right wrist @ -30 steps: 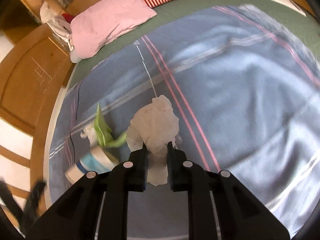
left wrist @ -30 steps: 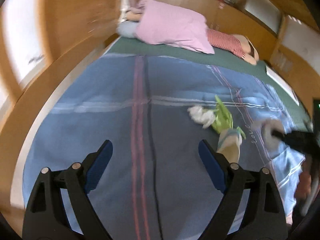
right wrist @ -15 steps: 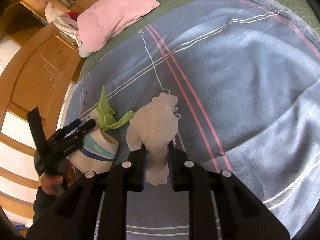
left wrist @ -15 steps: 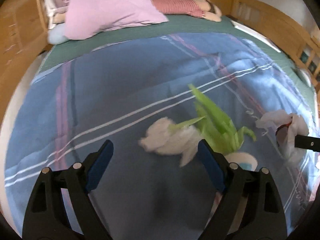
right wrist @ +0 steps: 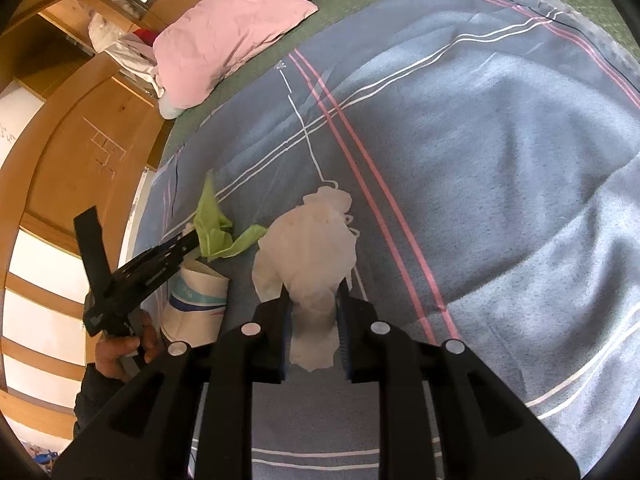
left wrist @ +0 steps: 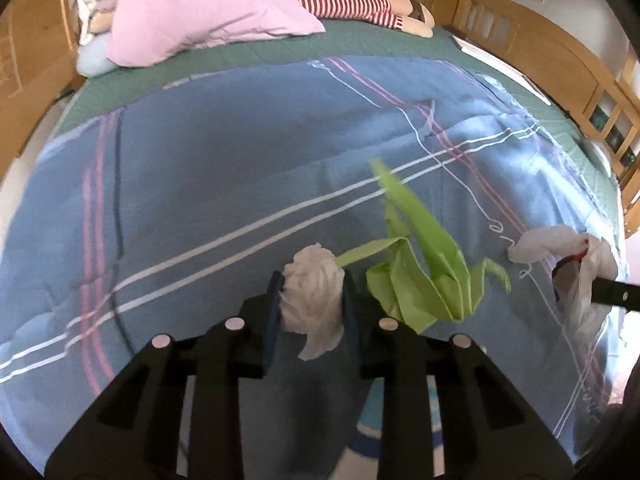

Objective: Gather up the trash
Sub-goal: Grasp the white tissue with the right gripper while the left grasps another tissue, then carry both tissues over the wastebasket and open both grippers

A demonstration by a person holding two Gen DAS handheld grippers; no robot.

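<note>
Your left gripper (left wrist: 310,300) is pinched on a crumpled white tissue (left wrist: 314,294) and your right gripper (right wrist: 314,312) on a bigger white tissue wad (right wrist: 308,248), both just over the blue blanket (left wrist: 200,200). They look feather-light and squishy, so grab mid-bunch. The green paper (left wrist: 420,272) beside the left one is creased, stiffer, and lying by a paper cup (right wrist: 198,304).
</note>
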